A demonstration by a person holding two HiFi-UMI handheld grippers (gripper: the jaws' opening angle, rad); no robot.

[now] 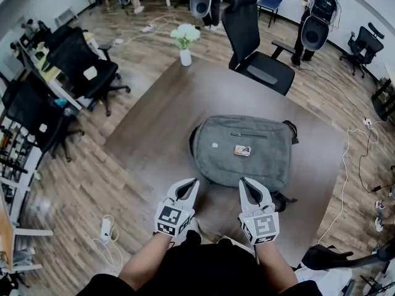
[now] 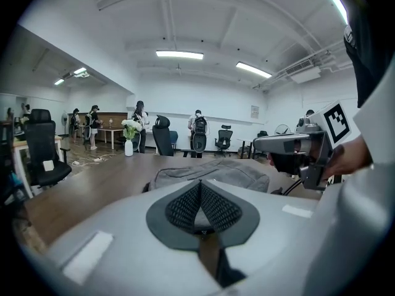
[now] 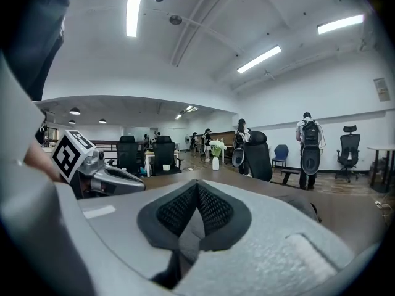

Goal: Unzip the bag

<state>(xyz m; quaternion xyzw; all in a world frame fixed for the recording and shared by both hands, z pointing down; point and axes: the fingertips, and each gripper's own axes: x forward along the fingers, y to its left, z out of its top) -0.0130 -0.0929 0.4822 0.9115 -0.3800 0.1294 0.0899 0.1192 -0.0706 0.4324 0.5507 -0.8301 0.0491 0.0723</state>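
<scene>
A grey backpack [image 1: 247, 159] lies flat on the brown table [image 1: 154, 122], with a short zip line [image 1: 250, 135] and a small label [image 1: 242, 150] on its upper face. My left gripper [image 1: 194, 182] and right gripper [image 1: 242, 181] hover side by side just before the bag's near edge, both shut and empty, neither touching it. In the left gripper view the closed jaws [image 2: 200, 184] point at the backpack [image 2: 216, 170], and the right gripper [image 2: 262, 143] shows at the right. From the right gripper view its shut jaws [image 3: 197, 185] aim past the bag's end [image 3: 299, 204]; the left gripper [image 3: 126, 185] is at left.
A vase of white flowers [image 1: 186, 42] stands at the table's far edge, beside a black office chair [image 1: 256, 42]. More chairs and desks [image 1: 80, 69] fill the left side. A power strip and cables [image 1: 106, 230] lie on the floor. People stand at the far end [image 1: 315, 17].
</scene>
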